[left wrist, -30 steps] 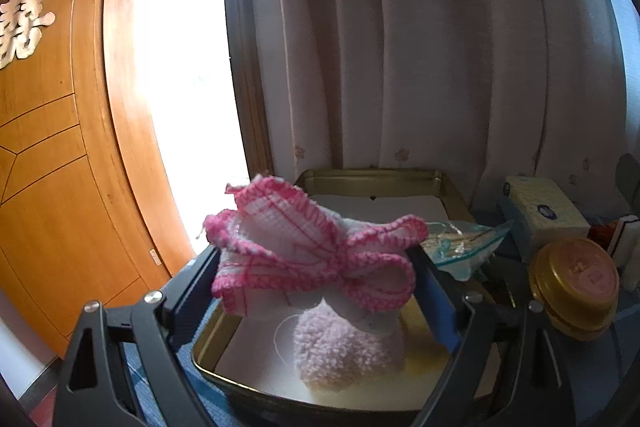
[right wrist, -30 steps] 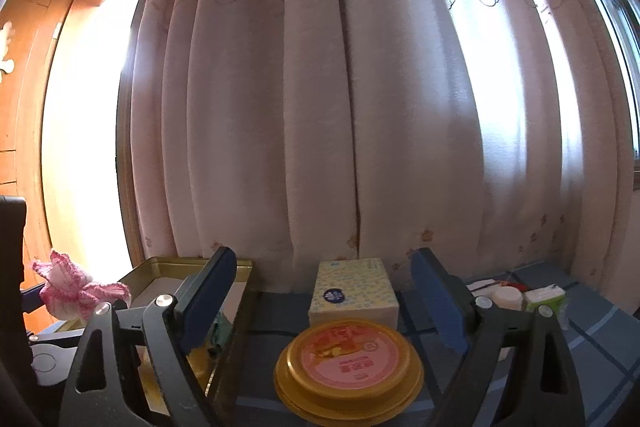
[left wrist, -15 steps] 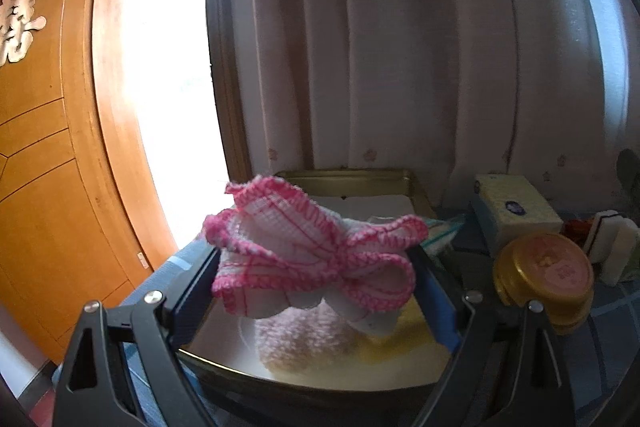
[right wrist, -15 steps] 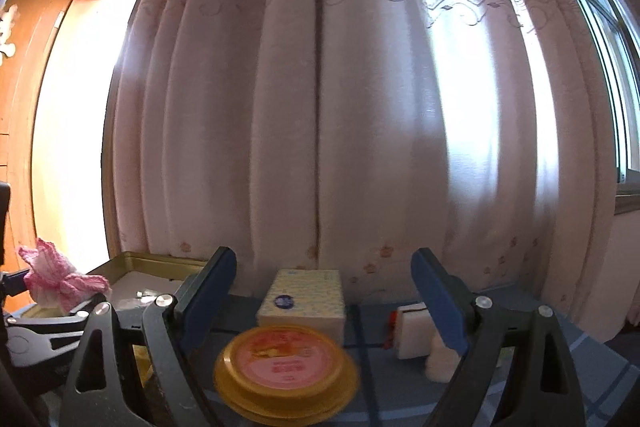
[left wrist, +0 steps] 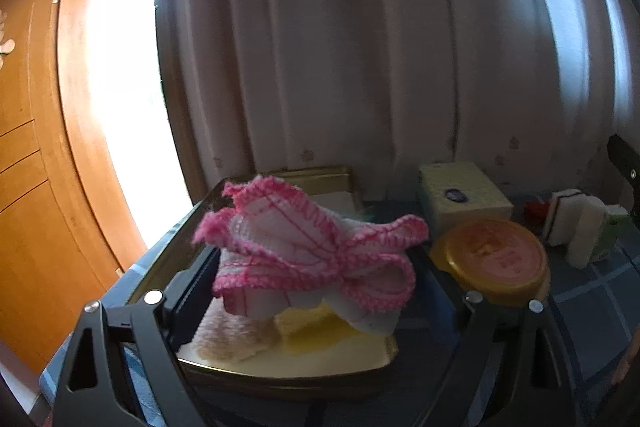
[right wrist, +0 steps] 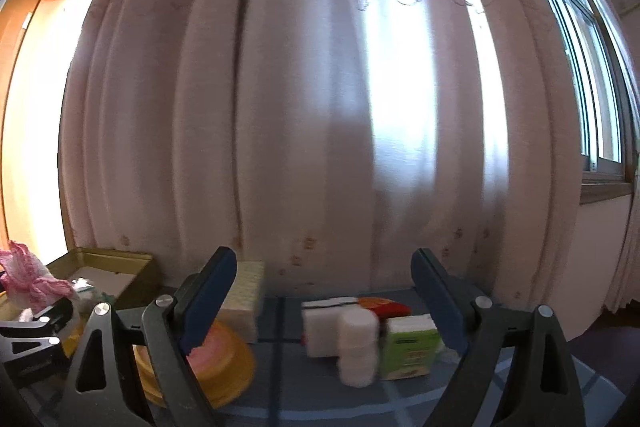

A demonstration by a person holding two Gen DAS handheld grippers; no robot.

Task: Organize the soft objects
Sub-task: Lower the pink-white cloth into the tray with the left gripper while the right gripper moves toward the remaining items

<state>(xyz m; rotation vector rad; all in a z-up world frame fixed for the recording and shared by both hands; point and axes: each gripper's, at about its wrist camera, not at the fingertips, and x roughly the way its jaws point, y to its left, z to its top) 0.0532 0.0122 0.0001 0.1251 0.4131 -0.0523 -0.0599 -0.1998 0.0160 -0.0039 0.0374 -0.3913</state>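
Left wrist view shows the left tongs (left wrist: 316, 267) pinching a pink-and-white knitted cloth (left wrist: 312, 251), held up above the near end of the gold tin tray (left wrist: 280, 377). Over the last second the whole scene has slid leftward in this view: the tray was square ahead a moment ago, and now it sits toward the left, with the round gold-lidded tin (left wrist: 494, 261), the pale yellow box (left wrist: 460, 195) and the white sponges (left wrist: 576, 227) swung well into sight on the blue checked worktop (left wrist: 592, 311). The cloth's shape in the grip looks unchanged, so the pinch has held while the hand turned. Under it, inside the tray, lie a fluffy pale pink piece (left wrist: 236, 337) and something yellow (left wrist: 316, 327), both blurred.

From the right wrist view, the right tongs (right wrist: 324, 291) stand spread wide with nothing between them. They too have swung to the right: the gold-lidded tin, centred half a second ago, is now off at lower left, and the cluster of white sponge, stacked white pads (right wrist: 358, 347) and green packet (right wrist: 408, 345) lies between the fingers, further back.

My reading is that the cloth is not yet set down in the tray, while the free hand is lining up on the next soft piece in that cluster.
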